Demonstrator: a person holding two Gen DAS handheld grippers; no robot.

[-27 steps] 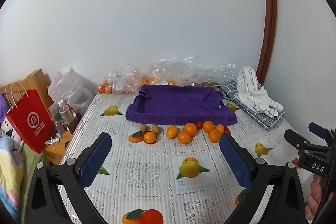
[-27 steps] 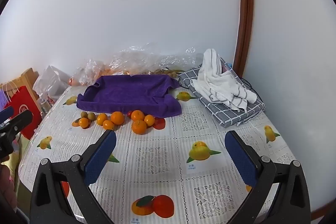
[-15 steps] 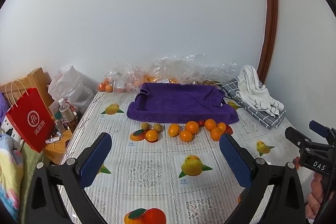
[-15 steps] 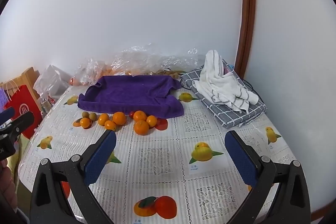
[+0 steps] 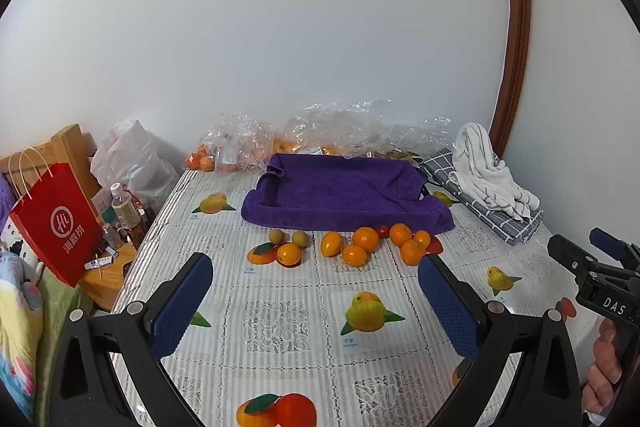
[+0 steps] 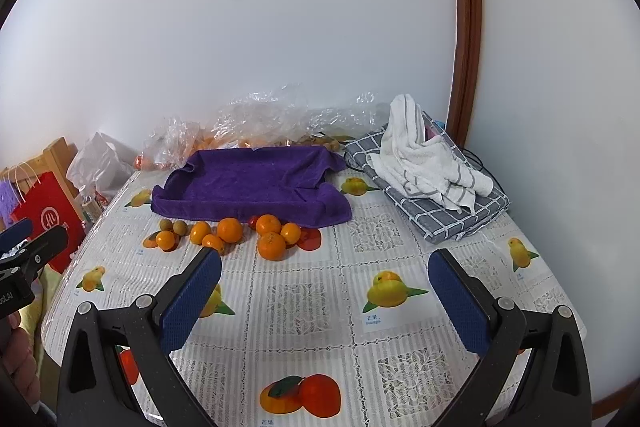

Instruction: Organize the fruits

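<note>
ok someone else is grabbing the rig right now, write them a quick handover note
Left gripper: open, empty, hanging over the tablecloth short of the fruit.
Right gripper: open, empty, likewise short of the fruit.
Fruit: the oranges and two small brownish-green fruits lie loose in a row on the table, just in front of the purple towel. The towel has nothing on it.
Done: nothing sorted yet.
Left: all of it; where the fruit should go is not shown, the towel is a guess.

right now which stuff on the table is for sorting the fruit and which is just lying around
For the job:
- loose oranges
- two small brown fruits
- purple towel tray

Lying about:
- white striped towel
- grey checked cloth
- clear plastic bags
- red paper bag
</note>
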